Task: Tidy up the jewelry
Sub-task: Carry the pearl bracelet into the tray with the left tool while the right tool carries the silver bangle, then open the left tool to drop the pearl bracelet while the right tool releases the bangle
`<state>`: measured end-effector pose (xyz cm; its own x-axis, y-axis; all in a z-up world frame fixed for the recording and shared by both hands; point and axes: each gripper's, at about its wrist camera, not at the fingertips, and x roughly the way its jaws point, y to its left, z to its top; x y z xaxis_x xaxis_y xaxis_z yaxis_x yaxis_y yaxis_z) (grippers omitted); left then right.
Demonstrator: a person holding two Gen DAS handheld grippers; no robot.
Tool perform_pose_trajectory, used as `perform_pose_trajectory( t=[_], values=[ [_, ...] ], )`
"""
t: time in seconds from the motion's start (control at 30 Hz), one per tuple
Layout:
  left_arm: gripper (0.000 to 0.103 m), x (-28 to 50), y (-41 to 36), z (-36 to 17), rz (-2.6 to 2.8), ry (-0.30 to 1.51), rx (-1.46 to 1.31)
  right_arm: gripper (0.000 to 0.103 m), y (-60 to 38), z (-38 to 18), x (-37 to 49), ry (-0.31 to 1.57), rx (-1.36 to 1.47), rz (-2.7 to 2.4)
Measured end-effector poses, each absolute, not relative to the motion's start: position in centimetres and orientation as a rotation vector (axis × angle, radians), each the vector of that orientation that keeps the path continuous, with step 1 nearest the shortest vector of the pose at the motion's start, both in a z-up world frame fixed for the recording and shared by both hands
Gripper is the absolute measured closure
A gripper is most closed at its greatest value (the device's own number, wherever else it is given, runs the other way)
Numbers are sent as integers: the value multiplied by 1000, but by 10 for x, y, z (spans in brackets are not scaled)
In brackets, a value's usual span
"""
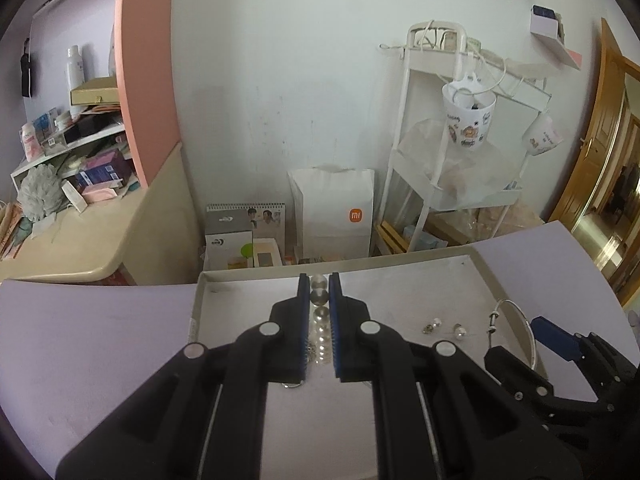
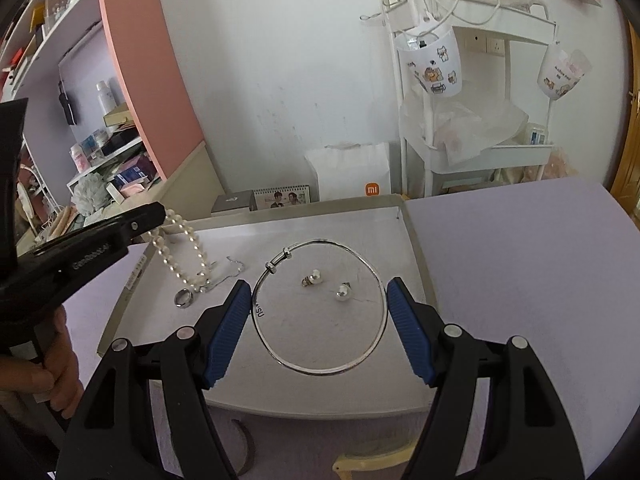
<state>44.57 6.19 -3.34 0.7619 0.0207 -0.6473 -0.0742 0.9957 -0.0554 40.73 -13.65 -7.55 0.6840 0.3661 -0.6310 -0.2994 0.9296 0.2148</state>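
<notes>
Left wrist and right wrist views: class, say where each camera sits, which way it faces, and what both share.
Left wrist: on the left gripper, facing forward-down over the tray; its fingers are shut on the pearl necklace.
Right wrist: on the right gripper, facing forward-down; open fingers flank the bangle; the left gripper and a hand show.
Shared: tray, bangle, pearl earrings, white bag.
</notes>
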Motion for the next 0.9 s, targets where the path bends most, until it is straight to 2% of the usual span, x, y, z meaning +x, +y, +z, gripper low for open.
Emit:
perform_pose_trajectory(
  t=[0.4, 0.53, 0.67, 0.73, 0.9],
  values=[
    [91, 455, 65, -49, 60, 732, -87, 31, -135, -84, 412, 751, 97, 379],
    [80, 453, 67, -48, 70, 728, -85, 31, -136, -84, 412, 752, 98, 378],
    [78, 450, 69, -45, 77, 721, -85, 31, -135, -85, 411, 756, 96, 378],
    [72, 448, 71, -43, 85, 716, -85, 31, -133, -86, 412, 760, 90, 377],
    [69, 443, 78, -35, 106, 703, -91, 31, -126, -92, 415, 779, 66, 377]
  ],
)
